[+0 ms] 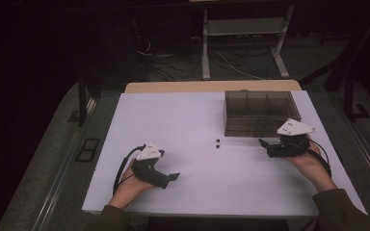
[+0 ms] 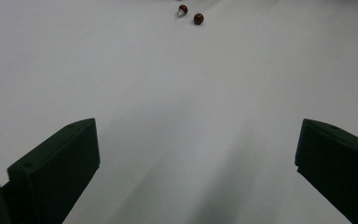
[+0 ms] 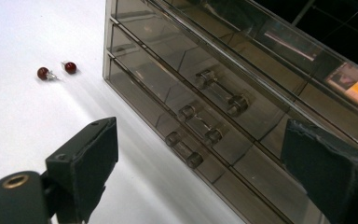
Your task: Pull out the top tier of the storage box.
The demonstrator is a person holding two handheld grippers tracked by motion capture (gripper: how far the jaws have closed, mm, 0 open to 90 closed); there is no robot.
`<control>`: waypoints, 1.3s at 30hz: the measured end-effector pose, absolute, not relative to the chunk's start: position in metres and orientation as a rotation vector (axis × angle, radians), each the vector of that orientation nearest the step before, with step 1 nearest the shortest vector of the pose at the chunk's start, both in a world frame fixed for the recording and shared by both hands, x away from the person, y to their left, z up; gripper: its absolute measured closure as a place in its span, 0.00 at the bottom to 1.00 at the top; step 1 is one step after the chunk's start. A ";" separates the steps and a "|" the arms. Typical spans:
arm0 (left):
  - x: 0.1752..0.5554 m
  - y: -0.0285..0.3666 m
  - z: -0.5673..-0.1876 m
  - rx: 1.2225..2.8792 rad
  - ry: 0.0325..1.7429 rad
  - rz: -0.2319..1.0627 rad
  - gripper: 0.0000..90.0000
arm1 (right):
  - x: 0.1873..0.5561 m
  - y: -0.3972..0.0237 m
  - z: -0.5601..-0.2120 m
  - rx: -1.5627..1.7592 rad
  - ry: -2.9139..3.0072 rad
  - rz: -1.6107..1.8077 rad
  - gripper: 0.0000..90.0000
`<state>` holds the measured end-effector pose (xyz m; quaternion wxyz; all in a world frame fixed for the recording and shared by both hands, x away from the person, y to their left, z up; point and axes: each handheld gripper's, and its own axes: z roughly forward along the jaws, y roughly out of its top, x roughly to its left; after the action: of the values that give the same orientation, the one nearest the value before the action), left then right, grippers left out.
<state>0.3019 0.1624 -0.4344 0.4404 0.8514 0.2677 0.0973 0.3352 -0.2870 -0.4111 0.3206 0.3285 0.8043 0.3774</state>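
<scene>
Two small dark red ball earrings point(image 1: 218, 142) lie side by side on the white table point(image 1: 192, 115), also seen as earrings point(image 2: 190, 14) in the left gripper view and earrings point(image 3: 56, 70) in the right gripper view. A smoky clear drawer box point(image 1: 260, 113) stands at the back right; its three drawers with clear bar handles point(image 3: 209, 112) are closed. My left gripper point(image 1: 171, 178) rests at the front left, open and empty, jaws far short of the earrings. My right gripper point(image 1: 264, 144) sits open and empty just in front of the drawer box, aimed toward the earrings.
A pale wooden board edge point(image 1: 212, 86) runs behind the table. Beyond it a white metal stand point(image 1: 243, 43) and loose cables point(image 1: 173, 60) lie on the dark floor. Bare tabletop stretches between both grippers.
</scene>
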 end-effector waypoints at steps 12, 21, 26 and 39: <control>0.302 0.162 -0.434 2.113 0.665 0.243 0.00 | 0.332 -0.283 -0.411 0.809 2.094 0.919 0.12; 0.302 0.162 -0.434 2.111 0.665 0.242 0.00 | 0.330 -0.279 -0.412 0.767 2.086 0.866 0.12; 0.302 0.162 -0.434 2.114 0.663 0.243 0.00 | 0.330 -0.278 -0.412 0.749 2.081 0.845 0.12; 0.302 0.162 -0.434 2.111 0.664 0.243 0.00 | 0.327 -0.274 -0.413 0.682 2.048 0.766 0.12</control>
<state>0.3016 0.1622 -0.4342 0.4419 0.8507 0.2675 0.0978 0.3269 -0.2741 -0.4129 0.4126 0.2712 0.8145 0.3046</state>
